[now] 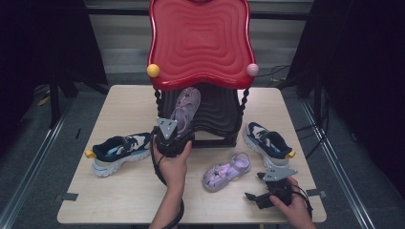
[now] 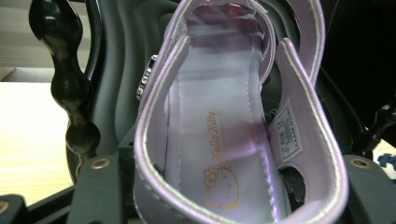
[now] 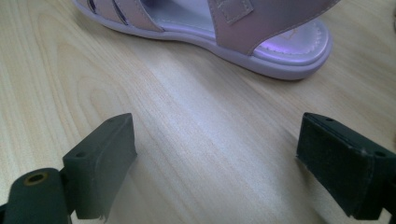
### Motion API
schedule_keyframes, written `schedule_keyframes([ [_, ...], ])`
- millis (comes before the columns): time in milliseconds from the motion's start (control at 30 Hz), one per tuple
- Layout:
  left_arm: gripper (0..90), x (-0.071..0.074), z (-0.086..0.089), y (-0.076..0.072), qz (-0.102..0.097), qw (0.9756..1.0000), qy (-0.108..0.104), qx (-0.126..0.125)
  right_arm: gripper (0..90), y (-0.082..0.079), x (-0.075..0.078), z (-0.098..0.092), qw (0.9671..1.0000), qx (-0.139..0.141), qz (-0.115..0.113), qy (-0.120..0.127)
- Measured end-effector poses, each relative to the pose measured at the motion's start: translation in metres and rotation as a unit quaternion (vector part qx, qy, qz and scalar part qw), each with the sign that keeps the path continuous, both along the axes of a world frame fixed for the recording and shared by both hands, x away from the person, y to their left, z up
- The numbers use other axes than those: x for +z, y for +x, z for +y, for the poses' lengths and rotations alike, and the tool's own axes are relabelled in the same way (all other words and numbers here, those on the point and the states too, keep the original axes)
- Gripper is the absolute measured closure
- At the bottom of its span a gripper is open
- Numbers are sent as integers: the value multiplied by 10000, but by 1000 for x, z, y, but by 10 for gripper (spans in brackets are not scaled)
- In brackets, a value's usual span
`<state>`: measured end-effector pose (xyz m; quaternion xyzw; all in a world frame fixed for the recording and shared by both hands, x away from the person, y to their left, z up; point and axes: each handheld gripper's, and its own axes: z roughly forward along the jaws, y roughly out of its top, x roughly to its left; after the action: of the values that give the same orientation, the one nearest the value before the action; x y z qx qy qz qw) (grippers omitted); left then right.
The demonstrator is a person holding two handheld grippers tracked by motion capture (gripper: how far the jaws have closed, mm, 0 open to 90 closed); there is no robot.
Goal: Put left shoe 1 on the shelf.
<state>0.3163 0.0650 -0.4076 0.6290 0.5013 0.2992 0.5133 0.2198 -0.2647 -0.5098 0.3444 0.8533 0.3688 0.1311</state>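
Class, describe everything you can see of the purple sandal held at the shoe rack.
The purple sandal is a small lilac shoe of shiny, leather-like material with pale stitching, straps across the toe and a glittery buckle. Its insole bears a gold Hello Kitty print, and a white label sits inside the heel strap. The left hand-held gripper clamps its heel, toe pointing into the black lower shelf of the rack.

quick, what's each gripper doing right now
left gripper: closed on the heel of the purple sandal, at the rack's black lower shelf.
right gripper: open, holding nothing, fingers over the table, short of the second purple sandal.
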Motion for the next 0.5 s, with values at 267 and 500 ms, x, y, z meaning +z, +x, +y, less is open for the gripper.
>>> schedule_keyframes([
  [267,372,1,-5,7,-66,9999,19,108,109,0,0,0,10000,10,5,-15],
  [500,372,-1,-12,13,-169,9996,115,216,109,0,0,0,10000,17,5,-15],
])
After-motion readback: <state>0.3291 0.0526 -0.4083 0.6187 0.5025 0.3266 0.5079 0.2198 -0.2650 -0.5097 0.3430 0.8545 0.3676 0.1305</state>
